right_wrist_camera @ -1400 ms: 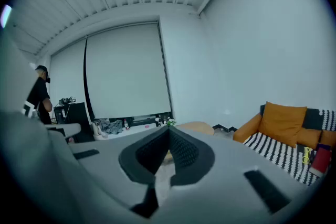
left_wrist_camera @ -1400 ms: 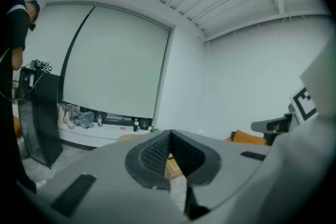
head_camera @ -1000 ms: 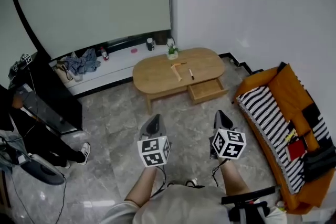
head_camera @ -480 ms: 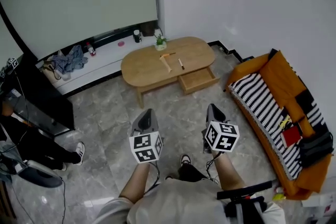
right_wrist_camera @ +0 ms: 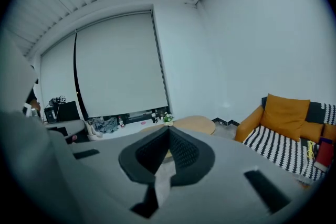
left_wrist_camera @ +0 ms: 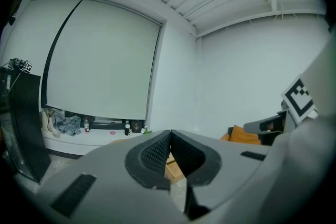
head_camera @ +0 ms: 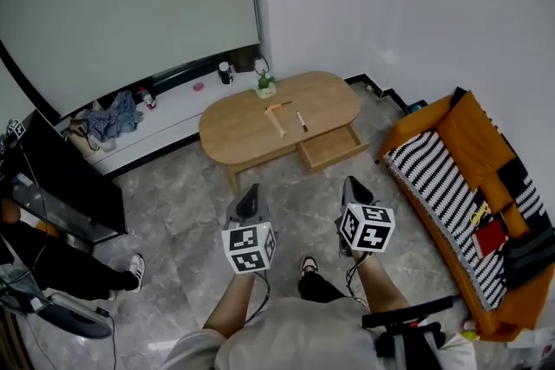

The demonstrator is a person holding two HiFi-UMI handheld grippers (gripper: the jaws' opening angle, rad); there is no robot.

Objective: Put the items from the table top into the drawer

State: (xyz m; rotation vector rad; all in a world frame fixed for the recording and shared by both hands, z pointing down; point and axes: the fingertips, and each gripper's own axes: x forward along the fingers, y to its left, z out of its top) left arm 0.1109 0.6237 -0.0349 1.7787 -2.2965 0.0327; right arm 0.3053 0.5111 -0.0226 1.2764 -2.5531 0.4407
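Your left tongs (head_camera: 251,193) and right tongs (head_camera: 352,185) are pressed together, empty. Well ahead stands the oval wooden bench (head_camera: 234,133), pale stick (head_camera: 276,122) and dark stick (head_camera: 302,120) on top, drawer (head_camera: 331,148) open.

**Grey tongs, spotted cubes**

The left tongs (head_camera: 251,190) and right tongs (head_camera: 351,183) are grey, with dark bumpy pads (left_wrist_camera: 152,155). Each has a white cube (head_camera: 250,247) with black squares. Thin black cables (head_camera: 264,294) hang below. The person wears a pale grey top (head_camera: 295,340).
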